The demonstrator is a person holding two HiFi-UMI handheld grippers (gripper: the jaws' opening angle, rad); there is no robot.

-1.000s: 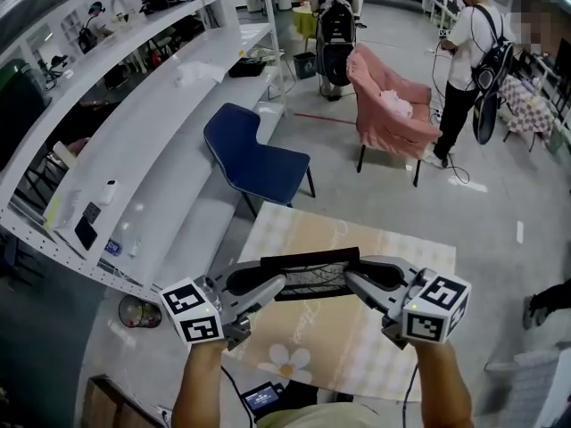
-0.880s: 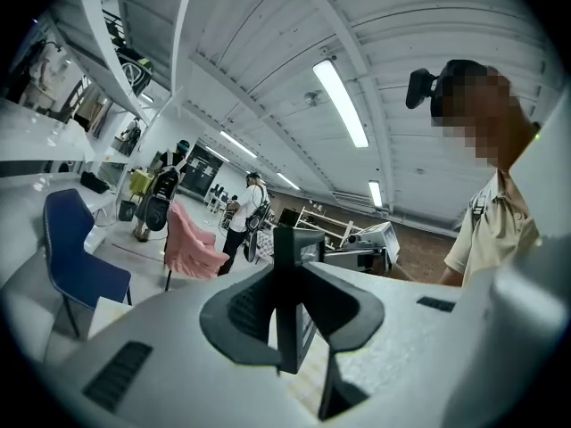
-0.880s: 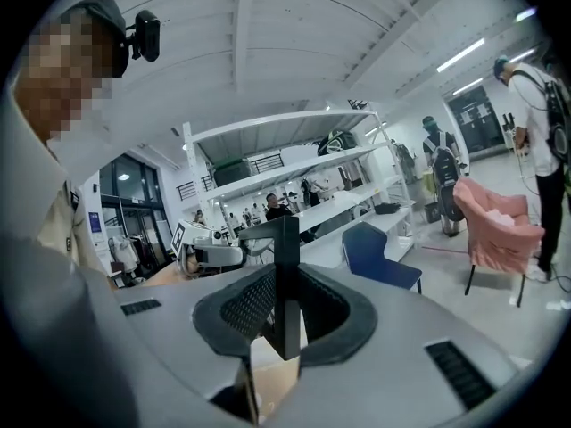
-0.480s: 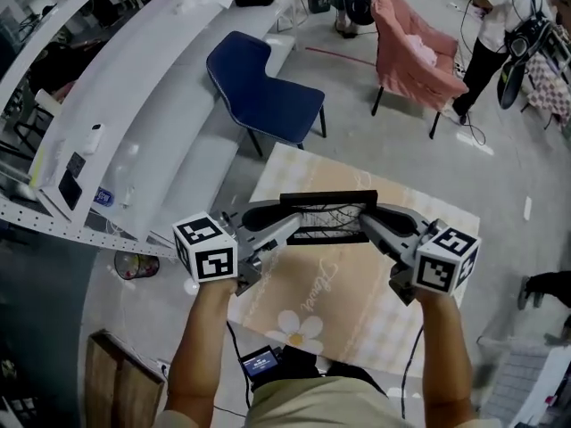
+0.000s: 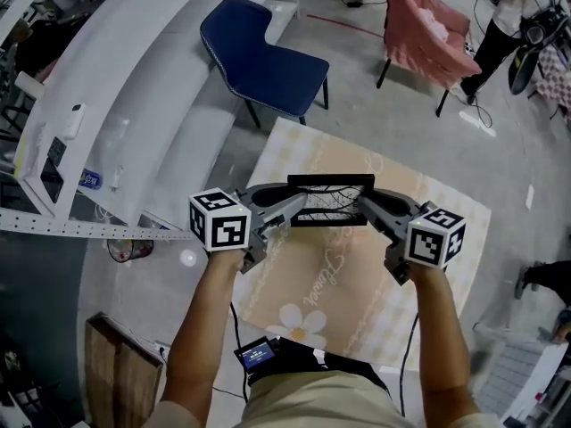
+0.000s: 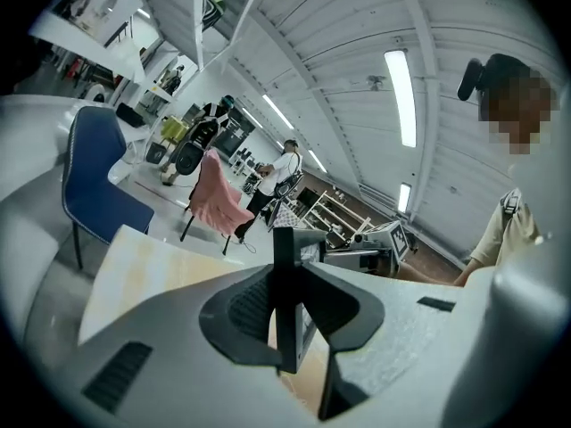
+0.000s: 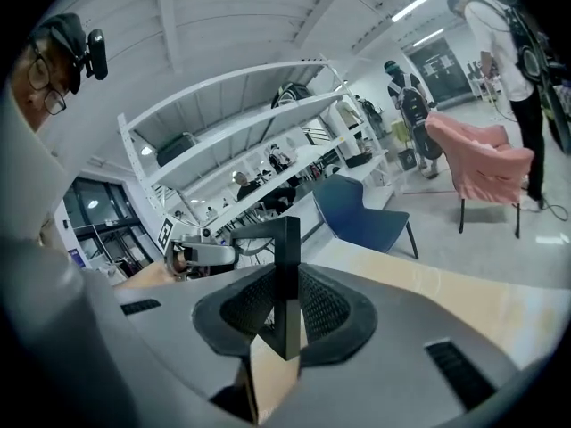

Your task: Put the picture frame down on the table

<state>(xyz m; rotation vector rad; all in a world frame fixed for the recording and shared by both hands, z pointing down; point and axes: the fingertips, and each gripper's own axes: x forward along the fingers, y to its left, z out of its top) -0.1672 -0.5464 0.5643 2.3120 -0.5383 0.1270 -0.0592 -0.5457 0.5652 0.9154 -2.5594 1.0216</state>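
Down it comes: both grippers and the black picture frame sit lower than a second ago, closer to the cloth-covered table. The left gripper is clenched on the frame's left edge, and the right gripper on its right edge. Left forearm and right forearm reach forward side by side, wrists angled inward. The frame hangs over the table's middle, toward the far edge. Whether it touches the cloth can't be judged.
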